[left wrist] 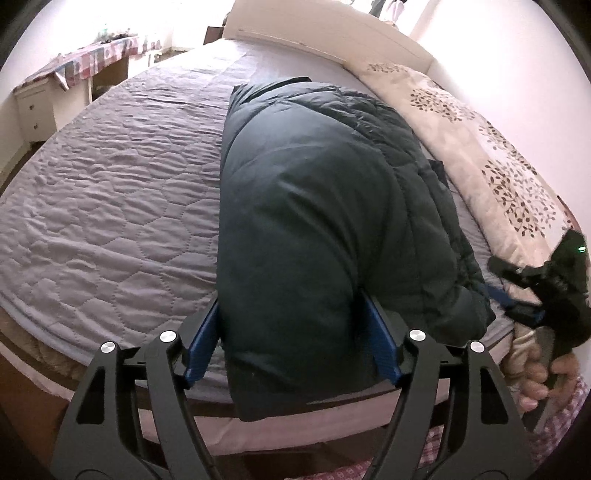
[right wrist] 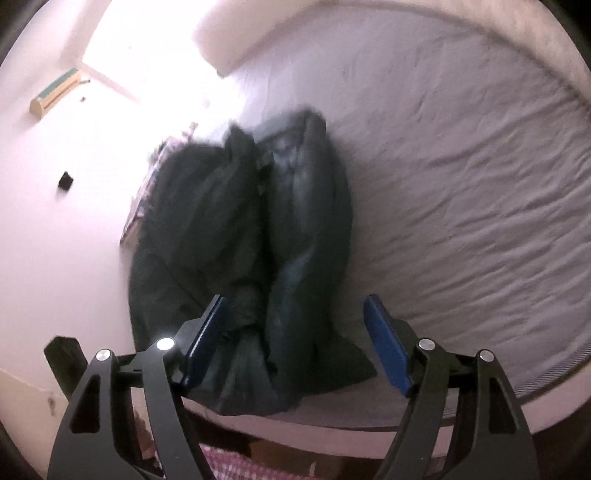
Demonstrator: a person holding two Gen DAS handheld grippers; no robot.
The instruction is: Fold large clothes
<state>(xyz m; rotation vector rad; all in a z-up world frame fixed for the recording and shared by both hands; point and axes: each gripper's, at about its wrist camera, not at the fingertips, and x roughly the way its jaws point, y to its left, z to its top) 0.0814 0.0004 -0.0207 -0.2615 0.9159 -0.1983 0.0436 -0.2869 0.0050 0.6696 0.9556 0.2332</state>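
Two grippers work one dark puffer jacket [left wrist: 325, 221] on the bed [left wrist: 110, 177]. Spread wide, the left gripper [left wrist: 295, 347] straddles the jacket's near end without pinching it. Also wide open, the right gripper [right wrist: 295, 339] holds nothing, with crumpled fabric between its fingers. Lengthwise, the jacket runs from the bed's near edge toward the headboard [left wrist: 314, 29]. One floral duvet [left wrist: 480, 147] lies alongside it.

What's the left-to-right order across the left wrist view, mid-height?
White drawer unit → grey quilted bed cover → dark puffer jacket → floral duvet → right hand-held gripper.
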